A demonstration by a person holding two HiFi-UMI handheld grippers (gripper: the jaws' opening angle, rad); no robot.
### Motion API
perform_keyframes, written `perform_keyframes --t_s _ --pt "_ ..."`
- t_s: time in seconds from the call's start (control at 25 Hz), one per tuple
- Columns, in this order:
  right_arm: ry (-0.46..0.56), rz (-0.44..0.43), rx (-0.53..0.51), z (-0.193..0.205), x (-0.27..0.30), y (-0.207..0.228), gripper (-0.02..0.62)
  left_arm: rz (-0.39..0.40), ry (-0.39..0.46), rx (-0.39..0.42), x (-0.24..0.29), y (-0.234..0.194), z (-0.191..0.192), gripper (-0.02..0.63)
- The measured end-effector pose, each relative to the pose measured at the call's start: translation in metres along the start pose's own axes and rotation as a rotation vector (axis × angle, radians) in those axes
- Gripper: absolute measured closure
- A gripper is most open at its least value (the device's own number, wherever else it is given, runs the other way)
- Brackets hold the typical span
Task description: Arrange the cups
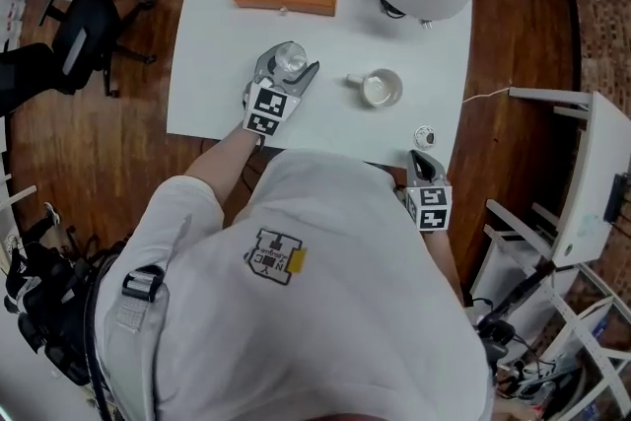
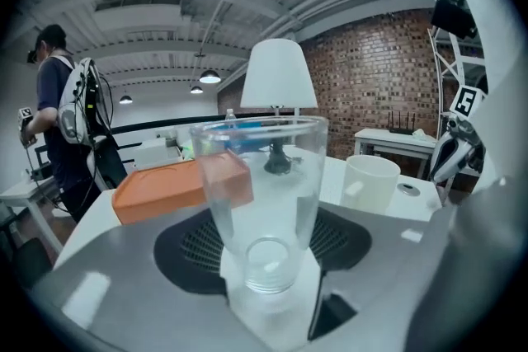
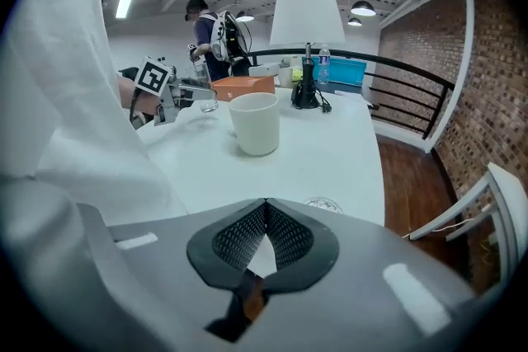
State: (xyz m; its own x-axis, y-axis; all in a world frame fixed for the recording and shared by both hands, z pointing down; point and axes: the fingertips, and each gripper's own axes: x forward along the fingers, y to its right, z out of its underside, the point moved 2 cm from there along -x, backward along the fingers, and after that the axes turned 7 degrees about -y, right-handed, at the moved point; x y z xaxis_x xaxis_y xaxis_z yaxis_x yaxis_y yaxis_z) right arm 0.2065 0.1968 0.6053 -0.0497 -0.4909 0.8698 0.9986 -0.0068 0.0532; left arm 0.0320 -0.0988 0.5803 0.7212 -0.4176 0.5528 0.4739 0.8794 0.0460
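Clear glass tumbler (image 2: 260, 194) stands upright, clamped by its sides in my left claw (image 1: 289, 72), probably bound for beside the white ceramic mug (image 1: 381, 90); my right claw (image 3: 266, 214), pinched shut and empty, keeps clear.

One clear glass tumbler (image 1: 289, 61), upright, empty. One white mug (image 1: 381, 89), upright, empty, at the tumbler's 3 o'clock, near but apart; handle points to 9 o'clock.

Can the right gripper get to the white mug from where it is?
Probably yes. The right gripper sits at the near edge of the table, with only bare top between it and the white mug; a small round object sits just beside that path. Its jaws are shut, so they'd need opening first.
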Motion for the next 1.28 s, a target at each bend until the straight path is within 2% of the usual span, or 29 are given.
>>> perform_keyframes --t_s 0.16,0.32,0.52,0.72,1.0,1.28 --pt "0.027 0.003 0.018 -0.018 0.002 -0.022 0.595 -0.022 0.029 0.006 -0.005 -0.047 -0.024 0.328" --pt "0.037 0.017 0.034 -0.03 0.005 -0.036 0.595 -0.048 0.044 -0.024 0.004 -0.097 -0.038 0.328" --pt "0.03 0.054 0.066 -0.032 0.004 -0.045 0.595 -0.061 0.064 -0.024 0.025 -0.153 -0.073 0.328" --pt "0.015 0.109 0.123 -0.024 -0.002 -0.05 0.595 -0.088 0.047 -0.028 0.059 -0.206 -0.093 0.328" --pt "-0.019 0.156 0.218 -0.008 -0.017 -0.056 0.595 -0.071 -0.012 0.006 0.098 -0.223 -0.084 0.328" --pt "-0.054 0.165 0.218 -0.008 -0.02 -0.064 0.595 -0.065 0.025 -0.031 0.107 -0.225 -0.083 0.328"
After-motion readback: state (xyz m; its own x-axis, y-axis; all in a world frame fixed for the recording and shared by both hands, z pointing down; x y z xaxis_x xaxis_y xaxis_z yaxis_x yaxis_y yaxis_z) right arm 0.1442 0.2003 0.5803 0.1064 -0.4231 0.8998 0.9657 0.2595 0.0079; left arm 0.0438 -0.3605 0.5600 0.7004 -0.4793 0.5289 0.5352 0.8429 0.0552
